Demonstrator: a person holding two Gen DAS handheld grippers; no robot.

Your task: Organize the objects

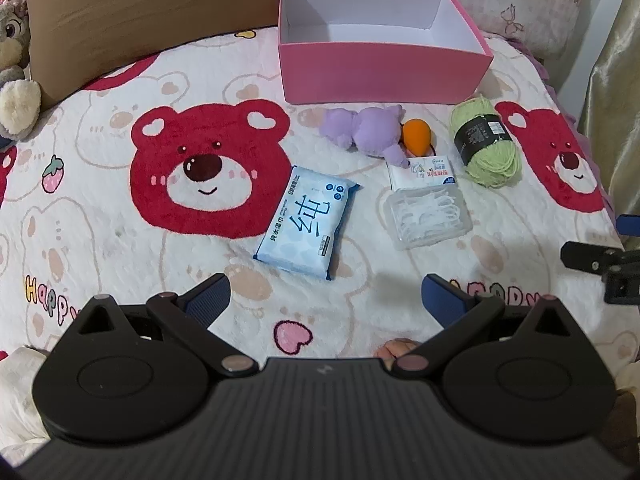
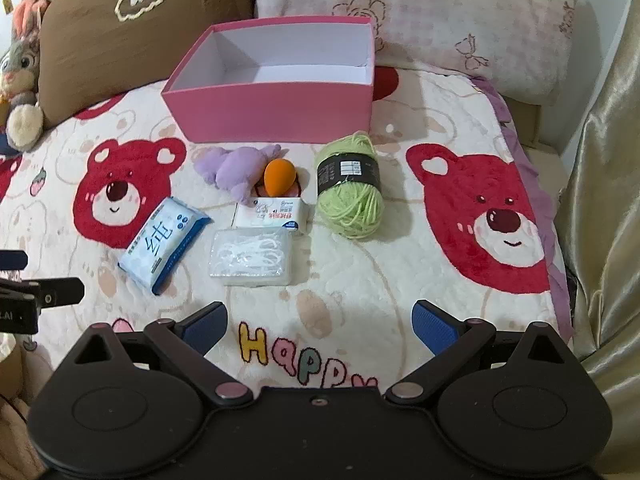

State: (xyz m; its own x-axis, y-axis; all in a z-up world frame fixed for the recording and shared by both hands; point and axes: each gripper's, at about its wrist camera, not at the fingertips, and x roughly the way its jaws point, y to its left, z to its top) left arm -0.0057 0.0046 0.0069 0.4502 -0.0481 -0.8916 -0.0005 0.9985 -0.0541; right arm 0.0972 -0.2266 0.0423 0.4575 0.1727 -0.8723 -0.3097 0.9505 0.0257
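Pale-blue wet-wipes pack point(image 1: 307, 222) lies flat, long axis slanting toward the pink box point(image 1: 384, 74), orange sponge point(image 2: 279, 176) half-hidden behind tissues point(image 2: 273, 212); left gripper point(image 1: 326, 300) and right gripper point(image 2: 320, 322) both spread, holding nothing.

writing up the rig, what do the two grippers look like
Both match: the left gripper and right gripper have matte black ribbed bodies, round black discs at each side, black linkage arms with silvery pivot pins, and blue textured finger pads. No cables show.
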